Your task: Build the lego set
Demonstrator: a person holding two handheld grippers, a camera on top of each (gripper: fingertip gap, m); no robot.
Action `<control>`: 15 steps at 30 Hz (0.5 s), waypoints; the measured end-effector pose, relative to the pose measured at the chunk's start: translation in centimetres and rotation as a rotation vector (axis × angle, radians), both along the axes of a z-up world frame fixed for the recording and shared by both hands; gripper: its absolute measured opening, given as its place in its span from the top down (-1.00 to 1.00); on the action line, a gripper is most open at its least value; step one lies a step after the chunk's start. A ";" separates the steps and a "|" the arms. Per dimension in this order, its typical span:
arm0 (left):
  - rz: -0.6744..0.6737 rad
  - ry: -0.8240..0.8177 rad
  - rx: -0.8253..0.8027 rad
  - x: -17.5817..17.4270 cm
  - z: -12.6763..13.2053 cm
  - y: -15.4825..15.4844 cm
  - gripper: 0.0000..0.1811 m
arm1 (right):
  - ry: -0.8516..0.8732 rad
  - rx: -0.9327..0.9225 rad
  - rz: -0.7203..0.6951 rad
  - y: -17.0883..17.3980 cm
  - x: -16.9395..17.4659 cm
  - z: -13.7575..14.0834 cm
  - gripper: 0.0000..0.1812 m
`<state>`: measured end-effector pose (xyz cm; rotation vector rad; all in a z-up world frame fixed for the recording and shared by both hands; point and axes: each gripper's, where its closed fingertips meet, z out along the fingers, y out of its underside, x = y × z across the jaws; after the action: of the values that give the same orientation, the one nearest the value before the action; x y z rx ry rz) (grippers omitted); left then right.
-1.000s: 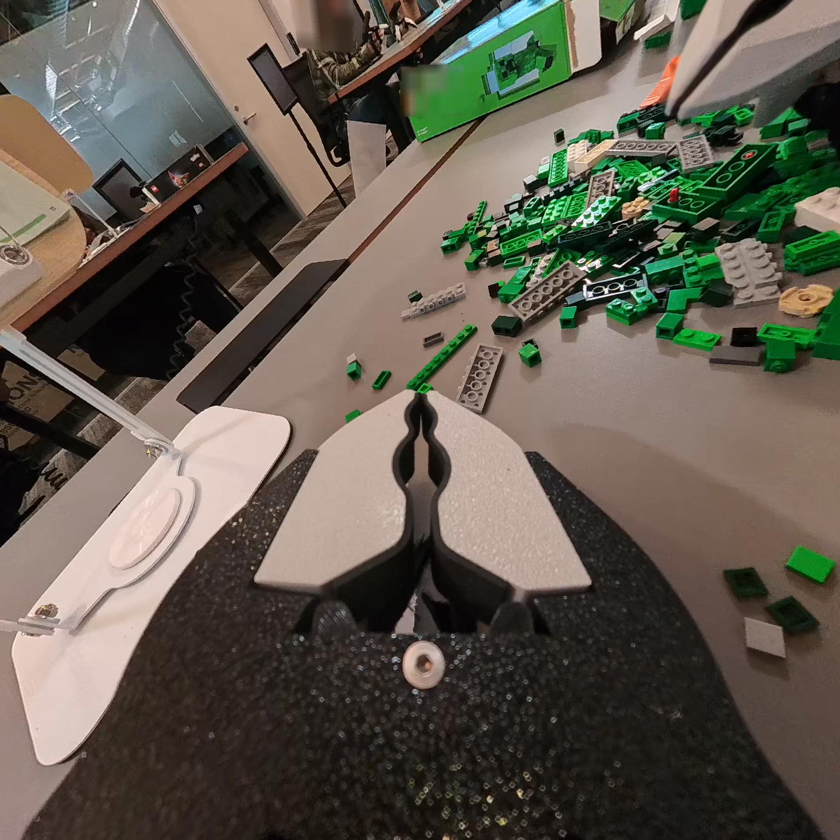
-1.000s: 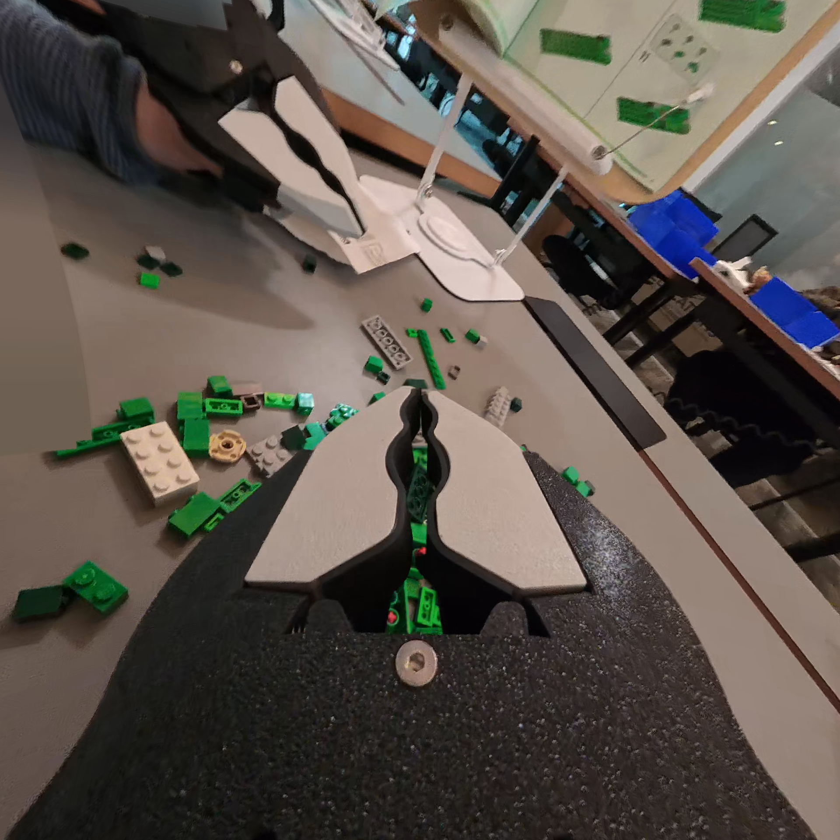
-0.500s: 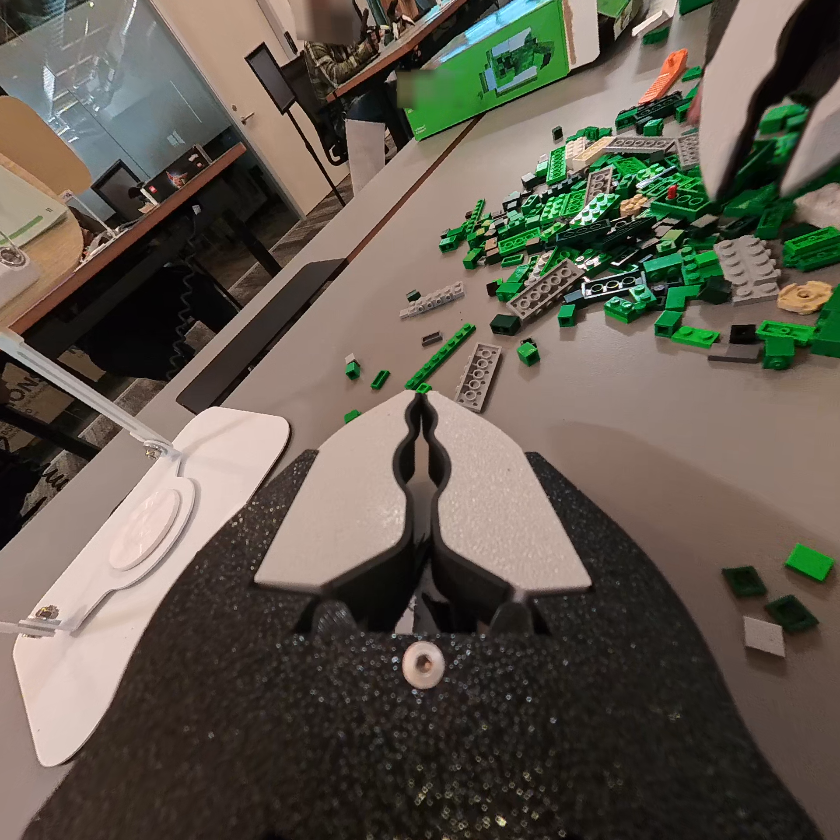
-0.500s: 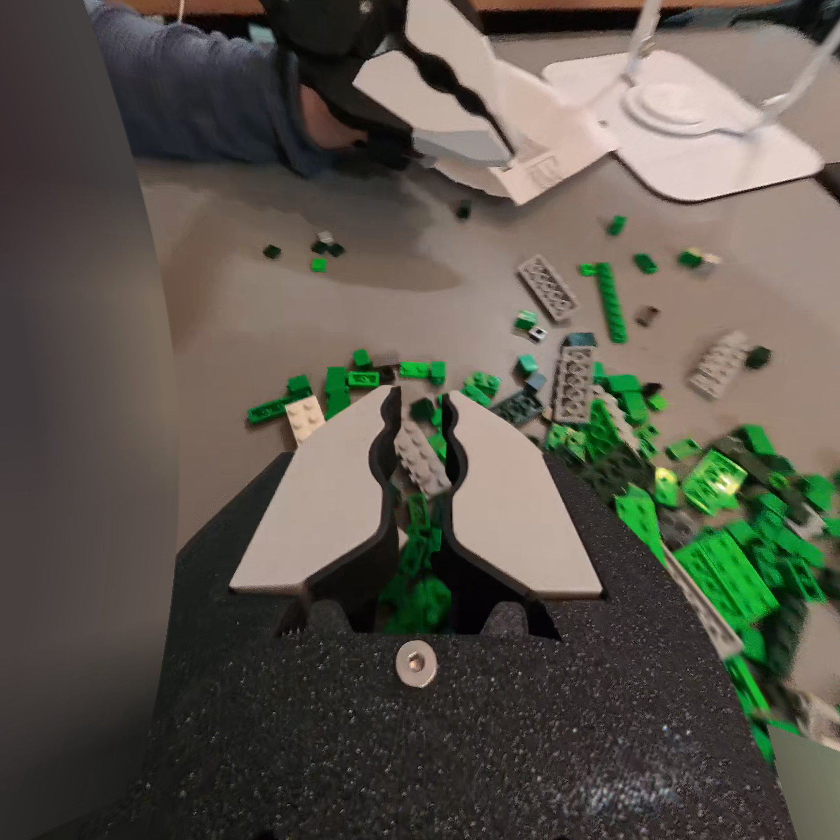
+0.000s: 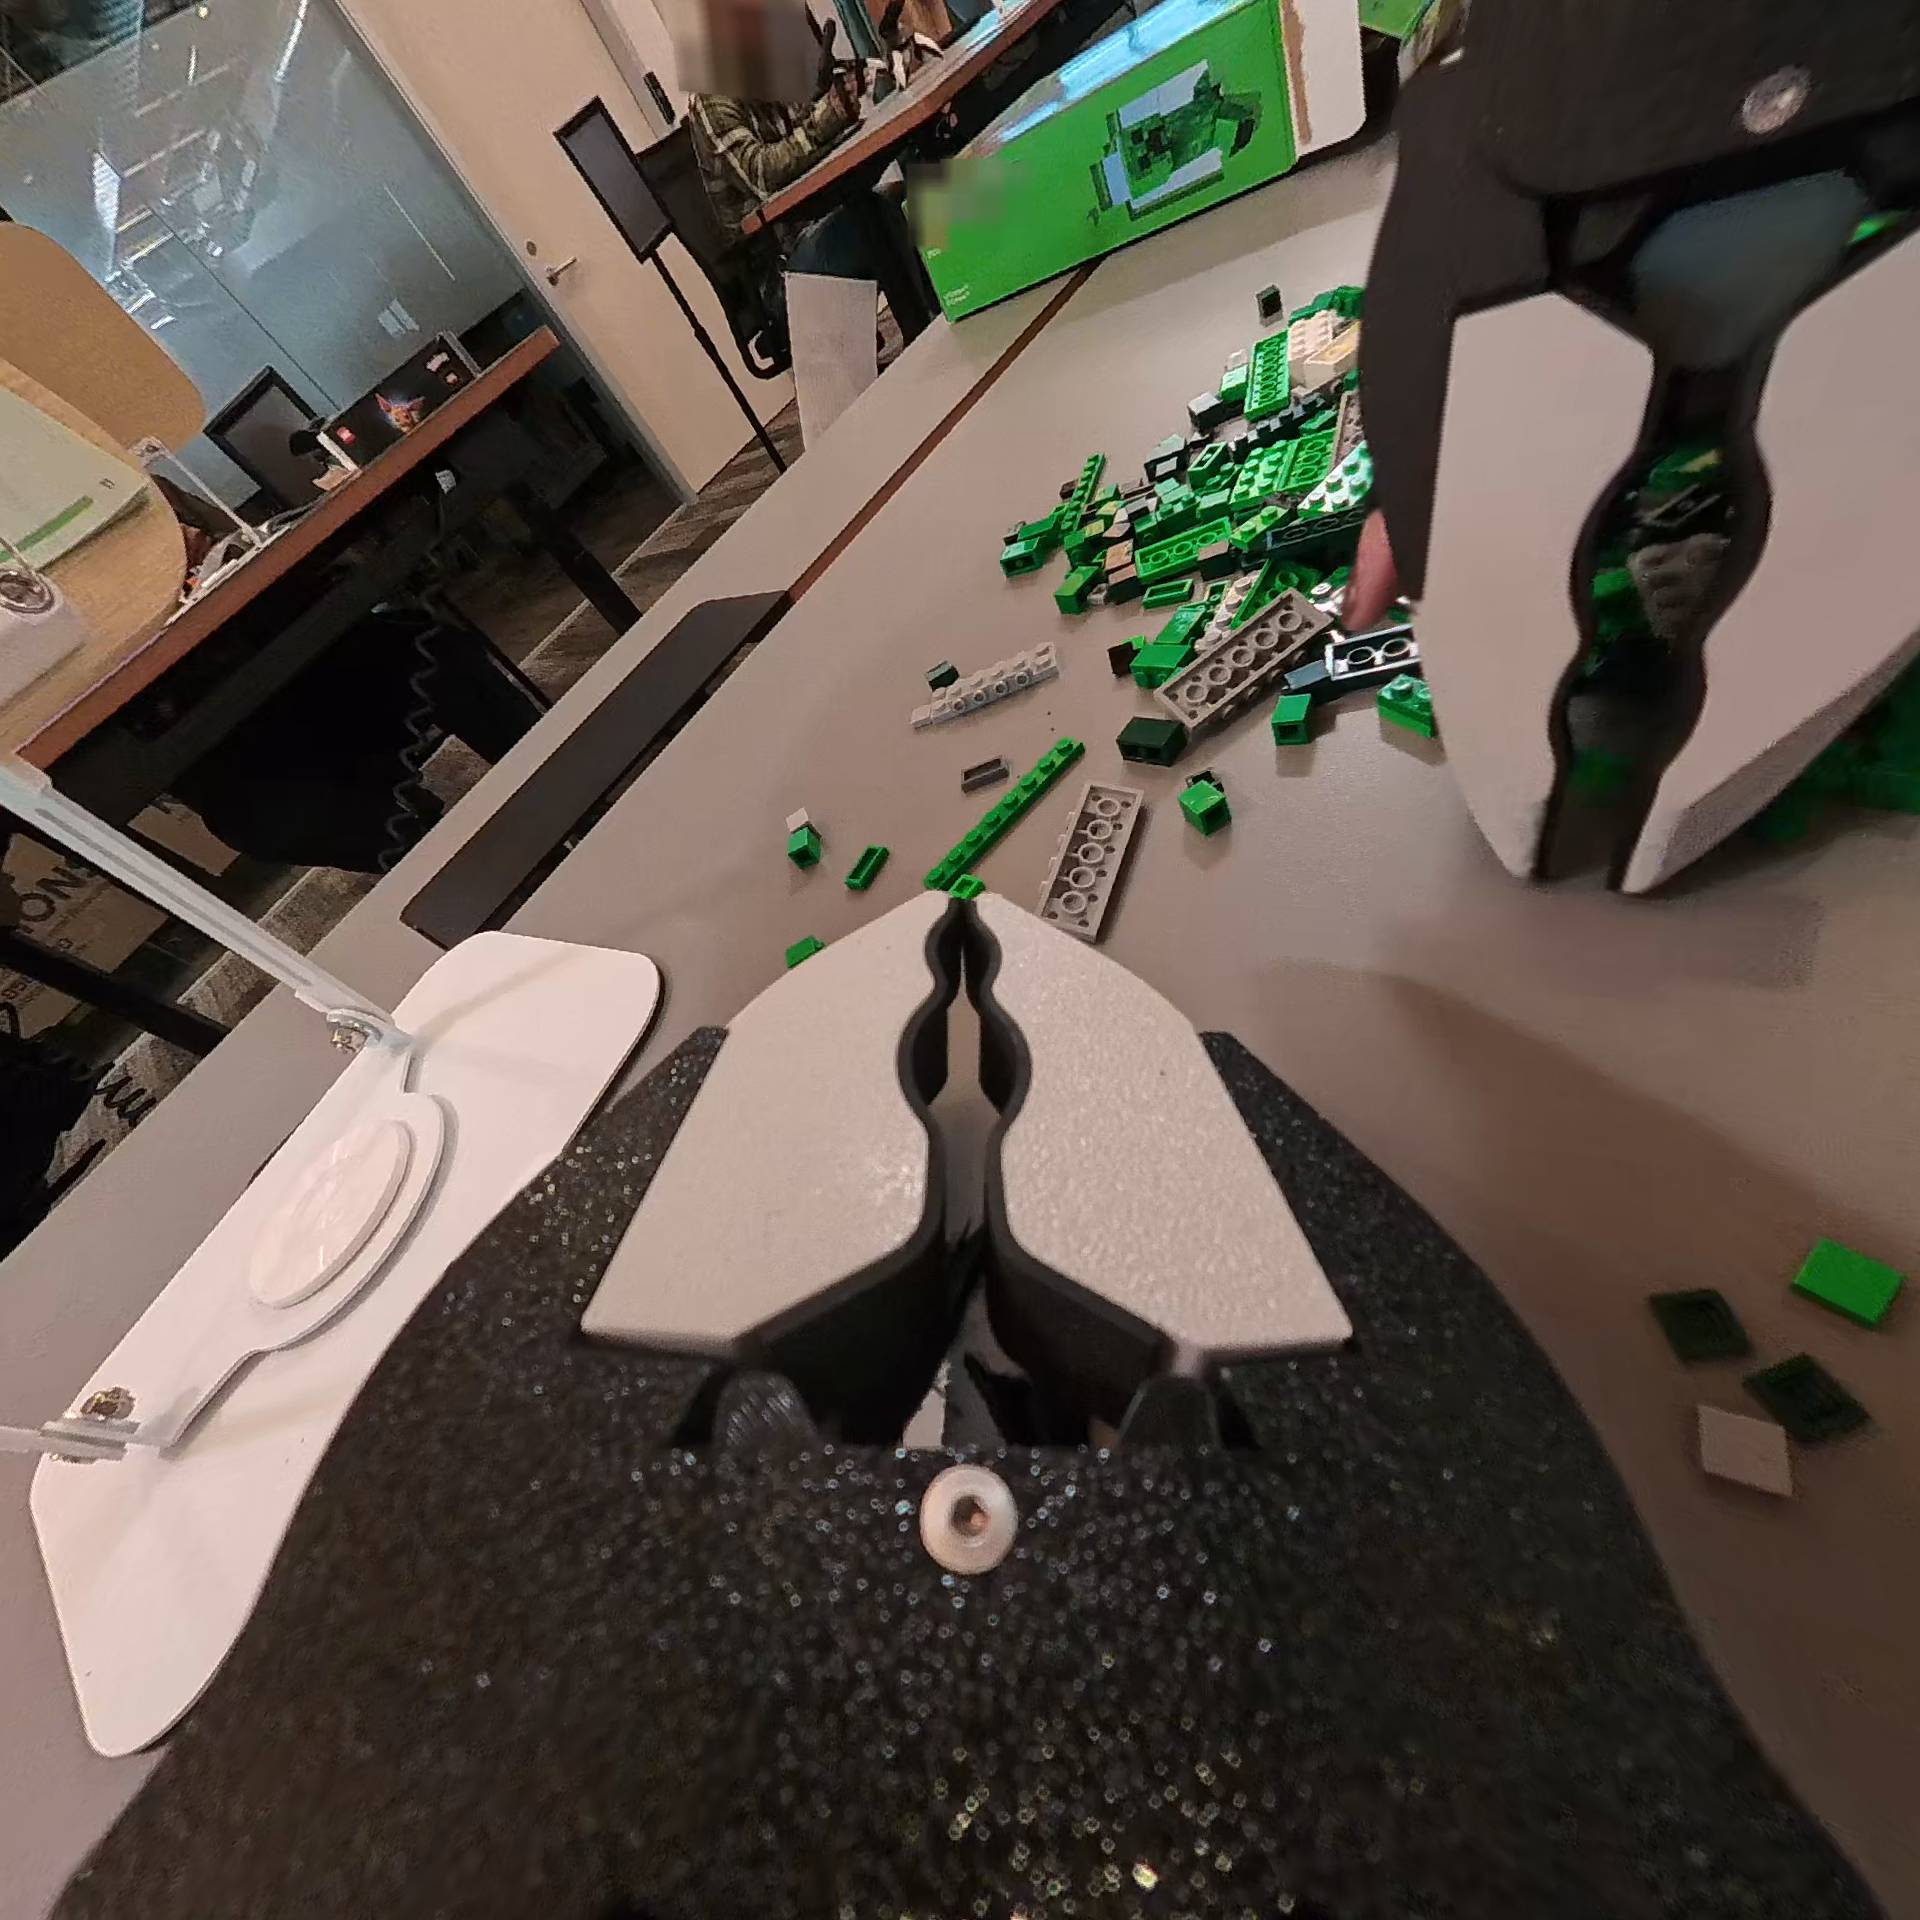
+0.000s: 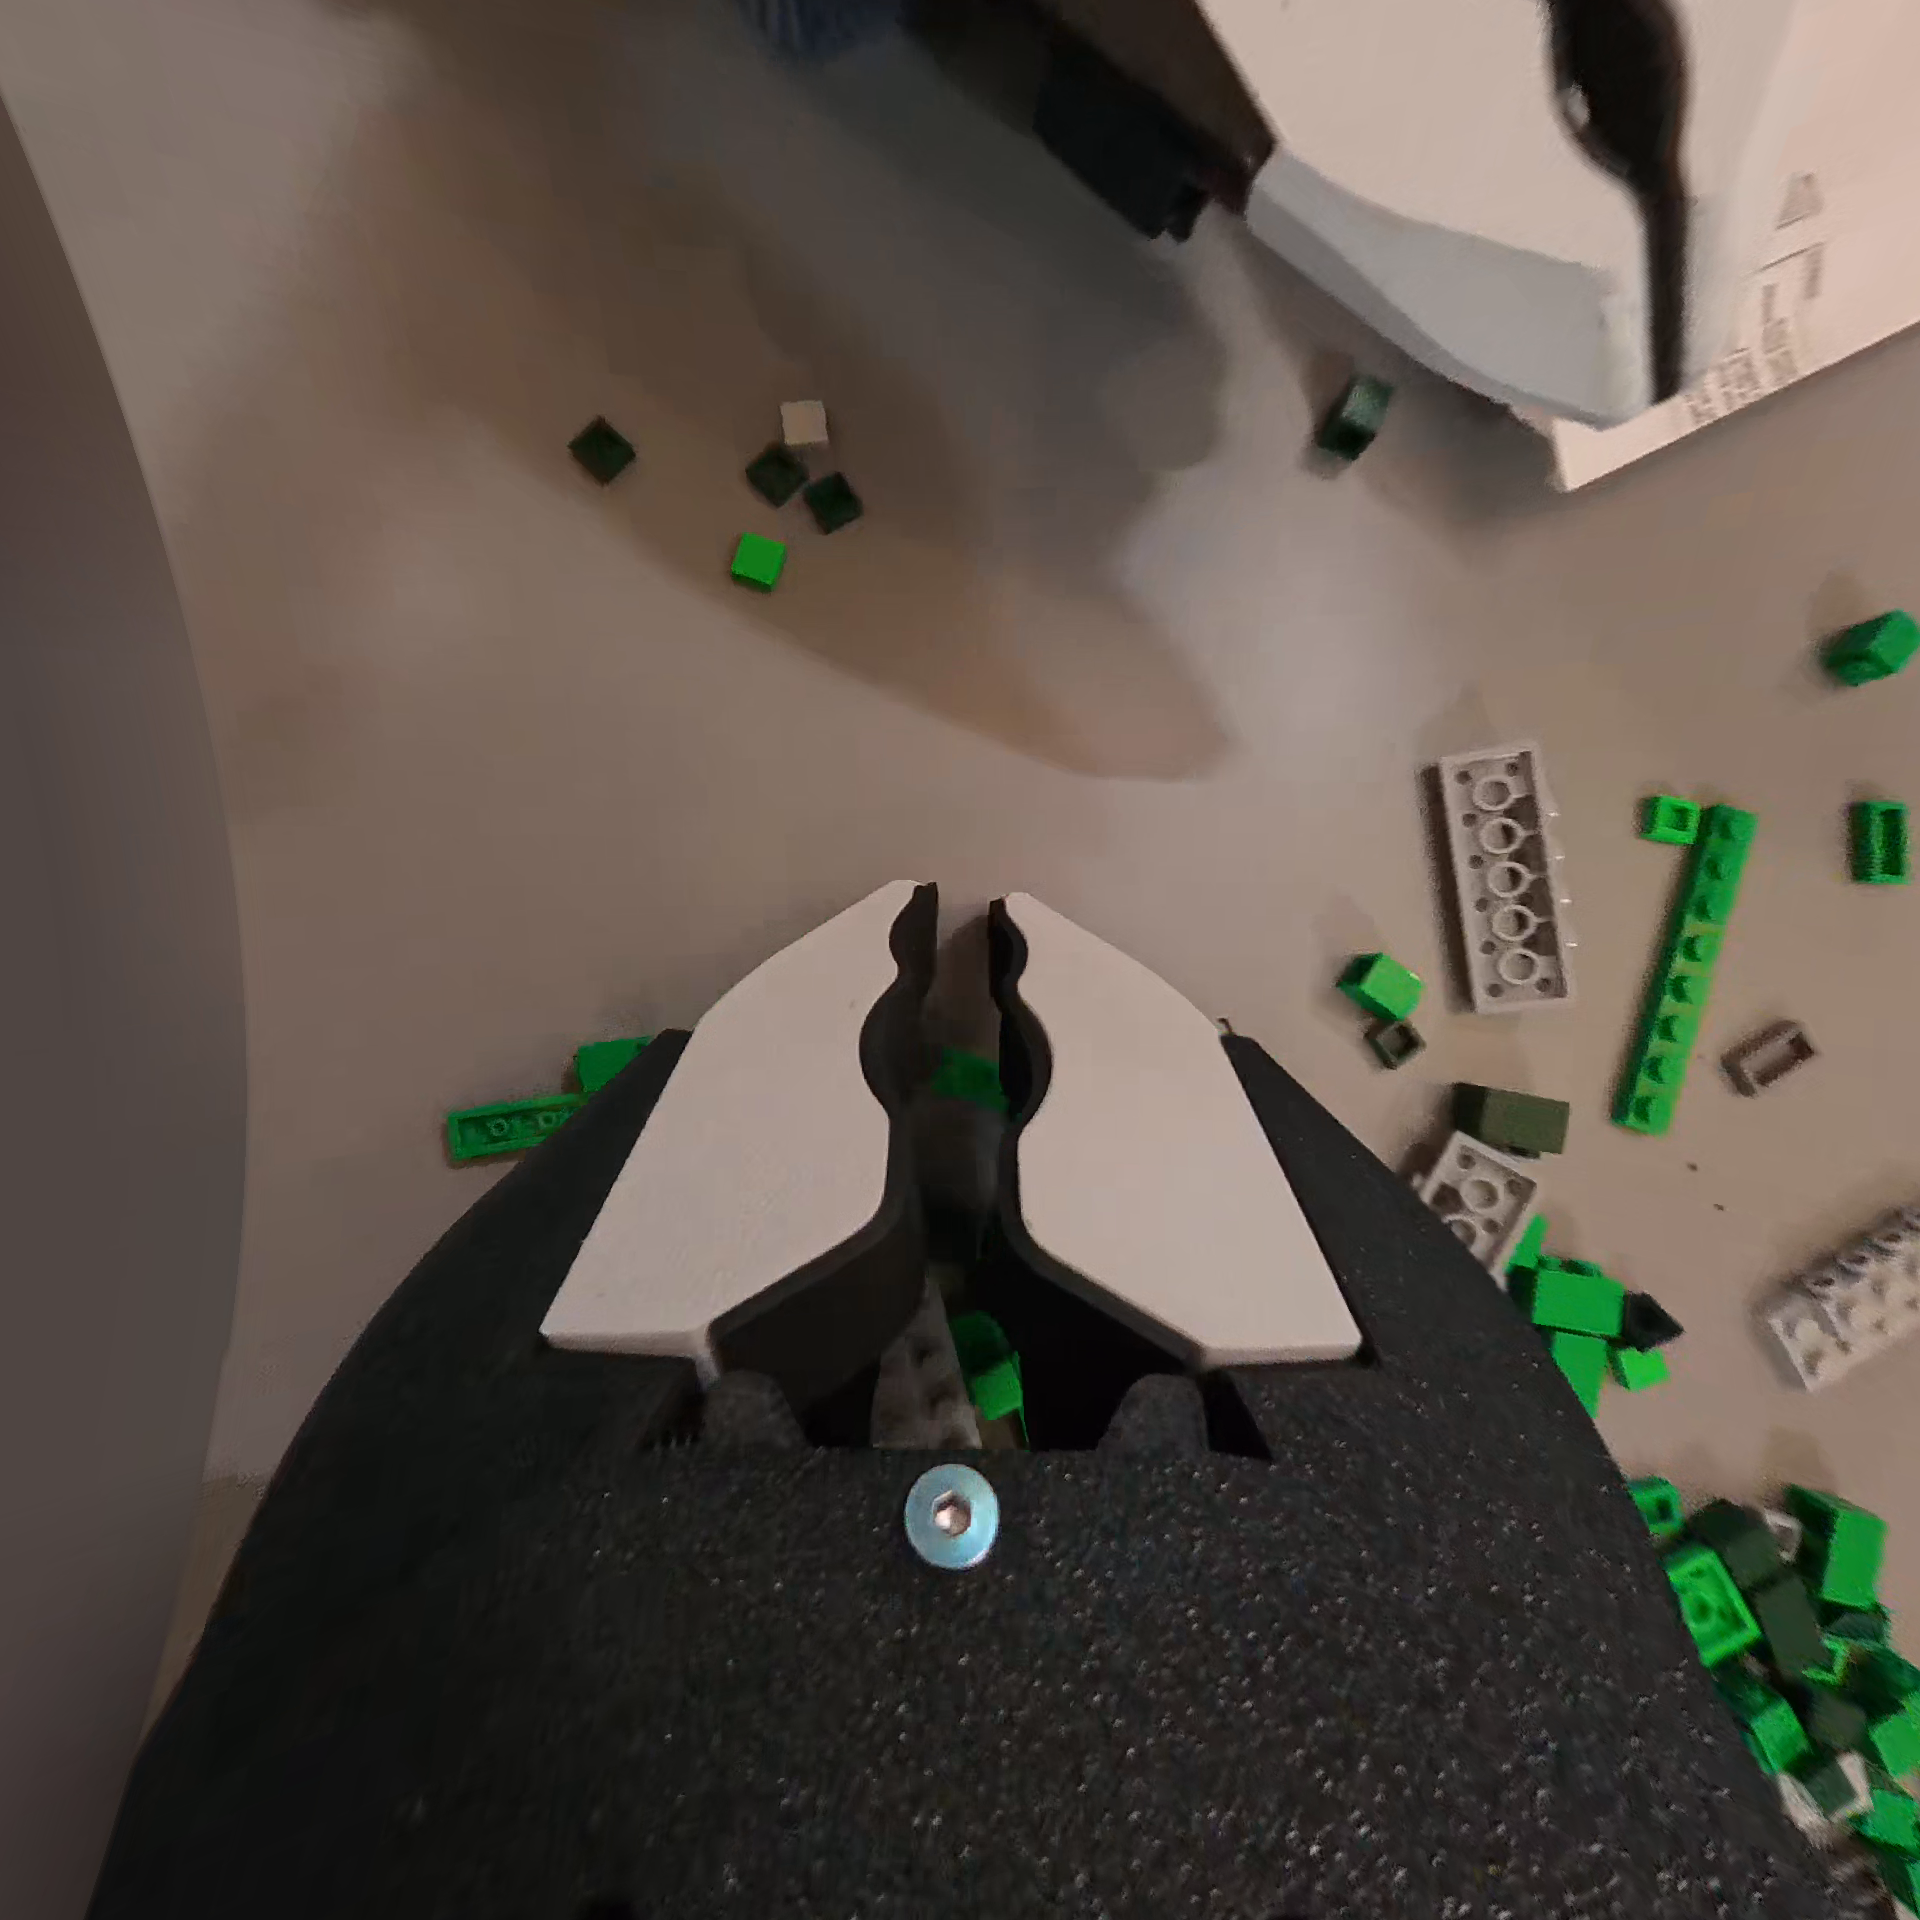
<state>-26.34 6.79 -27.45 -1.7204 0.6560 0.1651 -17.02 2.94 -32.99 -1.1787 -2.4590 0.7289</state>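
Loose green, grey and white Lego pieces lie in a pile (image 5: 1236,520) on the grey table (image 5: 1299,1091). My left gripper (image 5: 961,909) is shut and empty, low over the table, just short of a long green plate (image 5: 1003,816) and a grey plate (image 5: 1091,862). My right gripper (image 6: 961,904) points steeply down at the near edge of the pile, its jaws a narrow gap apart with nothing between the tips. Pile pieces show through the gap. It also shows in the left wrist view (image 5: 1579,883), to the right of the grey plate (image 6: 1501,878).
Several small flat tiles (image 5: 1849,1283) lie apart near the front right, and also show in the right wrist view (image 6: 756,561). A white stand base (image 5: 312,1195) sits to the left of my left gripper. A green set box (image 5: 1122,177) stands at the far end. There is about 11 cm between the tips of the two grippers. About 7 cm separates my left fingertips from the grey plate (image 5: 1091,862). It turns up in the right wrist view (image 6: 1496,871) as well.
My right gripper has swung from over the pile toward my left gripper and tipped down at the table. Its jaws parted, then narrowed. My left gripper has not moved.
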 end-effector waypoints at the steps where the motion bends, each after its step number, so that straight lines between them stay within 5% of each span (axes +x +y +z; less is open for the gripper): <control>1: -0.001 0.000 -0.001 0.0 0.0 0.0 1.00 | -0.010 0.005 0.005 -0.1 0.2 0.0 0.88; 15: -0.004 0.005 -0.003 0.1 0.0 0.0 1.00 | -0.042 0.050 0.037 0.0 2.6 0.0 0.80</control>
<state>-26.25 6.80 -27.48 -1.7223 0.6631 0.1657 -14.47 2.96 -33.03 -1.1441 -2.5244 0.6557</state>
